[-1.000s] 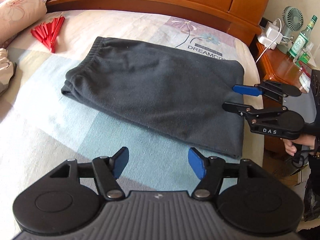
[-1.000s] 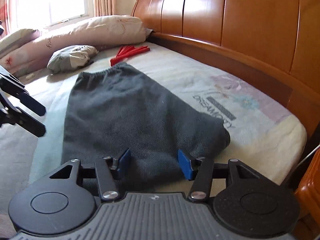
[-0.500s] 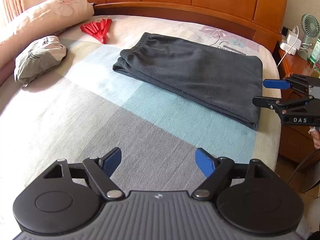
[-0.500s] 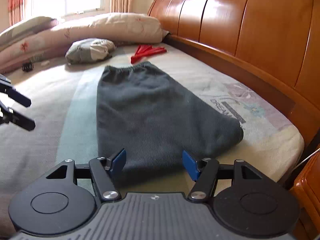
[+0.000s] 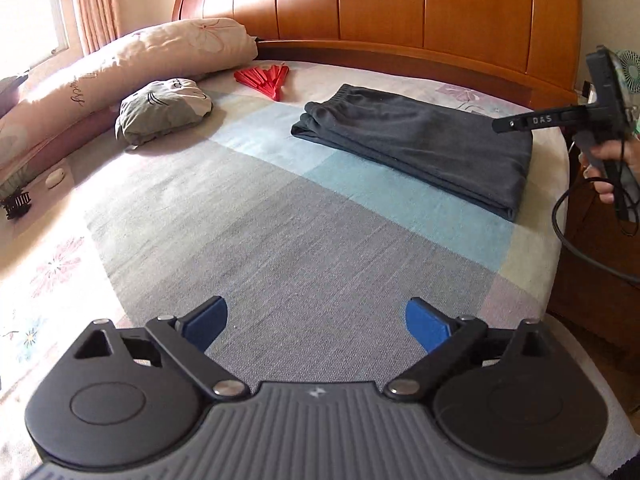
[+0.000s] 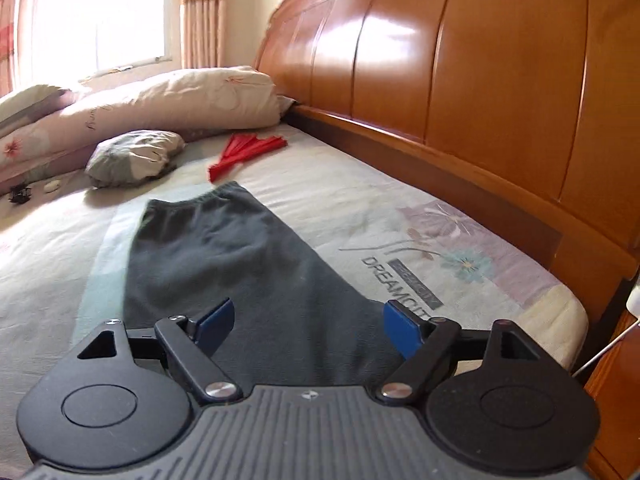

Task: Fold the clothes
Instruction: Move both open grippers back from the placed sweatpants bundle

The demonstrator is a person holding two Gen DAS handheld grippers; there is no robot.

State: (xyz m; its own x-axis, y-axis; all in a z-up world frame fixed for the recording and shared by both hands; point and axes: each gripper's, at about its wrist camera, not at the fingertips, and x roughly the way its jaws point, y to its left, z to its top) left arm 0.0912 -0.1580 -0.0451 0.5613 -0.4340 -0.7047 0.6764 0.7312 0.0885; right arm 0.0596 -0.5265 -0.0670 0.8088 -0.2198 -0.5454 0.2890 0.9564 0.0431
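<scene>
**Left wrist view: both grippers let go, folded trousers left on the bed**

Left wrist view shows my left gripper (image 5: 316,322) standing wide over bare mattress cover, nothing between its blue pads; its jaws have just been opening. It has pulled back from the dark grey trousers (image 5: 420,144), which a second ago filled the frame and now lie folded at upper right, waistband toward the headboard (image 5: 400,4). My right gripper (image 6: 308,320) has also just been opening and is wide, hovering over the near end of the trousers without pinching them. I judge this fold done and the garment released.

Writing: "DAS" on the right gripper's arm in the left view, and "DREAMCITY" printed on the mattress cover (image 6: 404,284) at lower right of the right wrist view. A red folding fan (image 5: 266,78) lies beyond.
</scene>
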